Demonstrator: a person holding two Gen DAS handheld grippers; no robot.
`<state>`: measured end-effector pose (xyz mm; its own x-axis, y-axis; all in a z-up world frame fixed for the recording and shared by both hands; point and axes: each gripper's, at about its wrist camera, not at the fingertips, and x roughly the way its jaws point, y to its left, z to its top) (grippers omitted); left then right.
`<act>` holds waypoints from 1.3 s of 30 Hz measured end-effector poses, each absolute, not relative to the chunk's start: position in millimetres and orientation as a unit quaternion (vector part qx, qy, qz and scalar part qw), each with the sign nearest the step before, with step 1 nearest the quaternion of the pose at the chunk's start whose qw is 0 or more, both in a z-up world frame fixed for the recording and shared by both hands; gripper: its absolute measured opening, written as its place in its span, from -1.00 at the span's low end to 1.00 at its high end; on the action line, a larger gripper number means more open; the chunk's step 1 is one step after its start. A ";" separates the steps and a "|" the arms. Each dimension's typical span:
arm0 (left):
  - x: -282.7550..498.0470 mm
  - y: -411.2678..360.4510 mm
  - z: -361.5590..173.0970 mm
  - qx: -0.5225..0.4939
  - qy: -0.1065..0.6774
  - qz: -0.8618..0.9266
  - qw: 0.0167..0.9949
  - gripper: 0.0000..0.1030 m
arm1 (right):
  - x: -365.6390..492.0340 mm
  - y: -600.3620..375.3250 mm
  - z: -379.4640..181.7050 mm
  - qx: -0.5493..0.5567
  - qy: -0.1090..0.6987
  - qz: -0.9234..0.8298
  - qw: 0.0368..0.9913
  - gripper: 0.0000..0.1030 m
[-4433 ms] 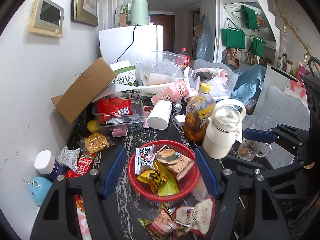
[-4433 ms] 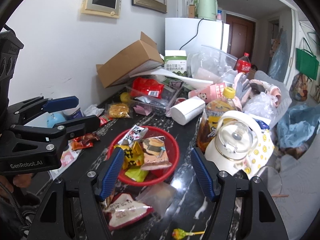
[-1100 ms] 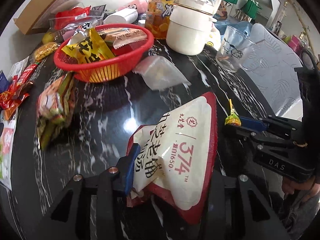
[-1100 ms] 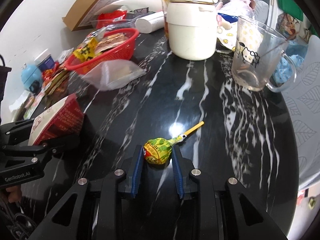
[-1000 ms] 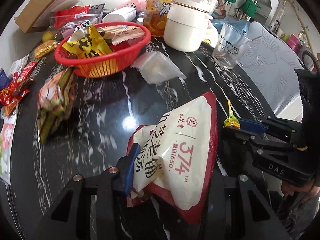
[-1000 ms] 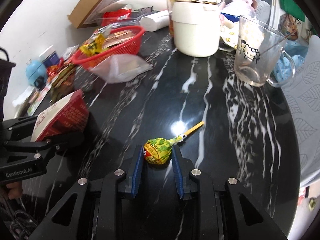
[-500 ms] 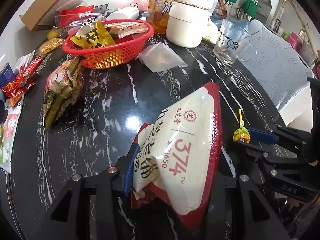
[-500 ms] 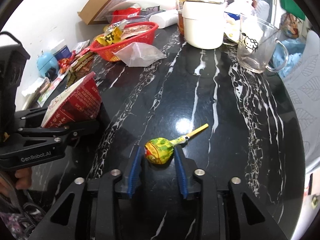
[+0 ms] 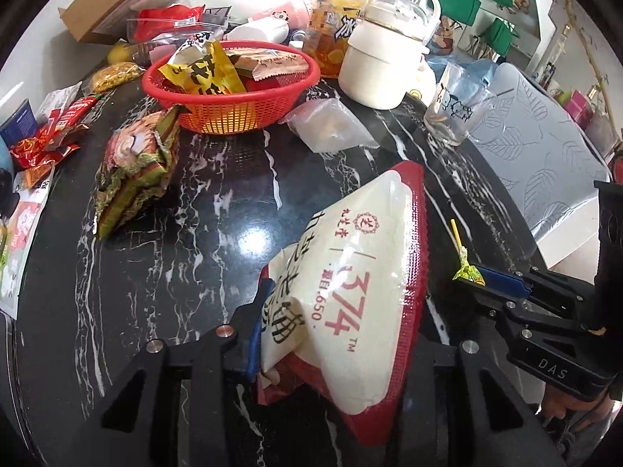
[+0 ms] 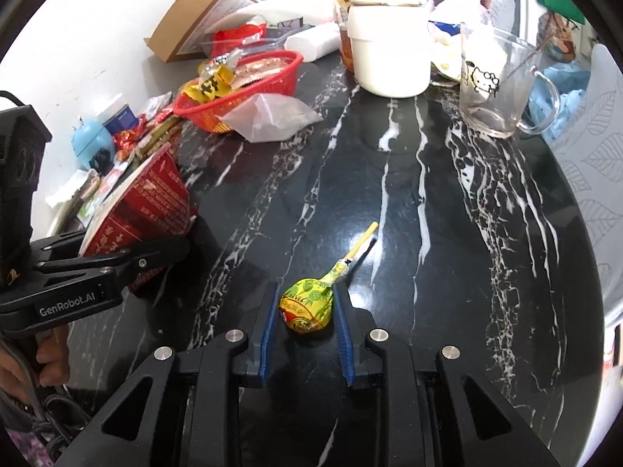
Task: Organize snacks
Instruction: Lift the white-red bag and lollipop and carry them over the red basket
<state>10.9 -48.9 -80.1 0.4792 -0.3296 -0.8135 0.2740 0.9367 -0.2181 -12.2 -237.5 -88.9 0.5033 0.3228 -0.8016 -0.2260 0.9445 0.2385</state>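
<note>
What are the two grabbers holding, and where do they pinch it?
The left gripper, closing, pinches the white-and-red snack bag by its near end. The right gripper pinches the lollipop by its wrapped head.

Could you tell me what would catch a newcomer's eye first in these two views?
Probably the big white and red snack bag clamped in the left gripper above the black marble table. Next, the yellow-green wrapped lollipop gripped by the right gripper, then the red plastic basket of snack packets at the table's far side.
</note>
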 end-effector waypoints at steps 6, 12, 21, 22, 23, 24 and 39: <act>5.5 -45.7 -60.1 -0.036 0.461 -0.184 0.868 -0.26 | -13.0 -237.7 -71.5 0.053 0.453 0.174 0.873 -0.49; 6.8 -39.2 -31.8 -0.039 0.431 -0.188 0.882 -0.26 | -6.3 -233.9 -51.7 0.042 0.433 0.188 0.881 -0.49; 28.9 -27.6 15.7 -0.034 0.380 -0.189 0.905 -0.26 | 15.0 -221.8 -21.9 0.023 0.402 0.223 0.888 -0.49; 31.5 -26.8 19.2 -0.033 0.376 -0.188 0.907 -0.26 | 18.5 -219.2 -17.1 0.020 0.396 0.226 0.890 -0.49; 36.3 -25.4 24.8 -0.030 0.369 -0.186 0.910 -0.26 | 21.9 -217.9 -13.9 0.018 0.392 0.229 0.891 -0.49; 38.4 -24.4 27.9 -0.029 0.365 -0.185 0.912 -0.26 | 25.6 -215.7 -9.9 0.014 0.387 0.230 0.893 -0.49; 127.5 3.1 52.6 -0.026 0.325 -0.144 0.934 -0.26 | 105.8 -183.8 24.0 -0.028 0.348 0.251 0.903 -0.49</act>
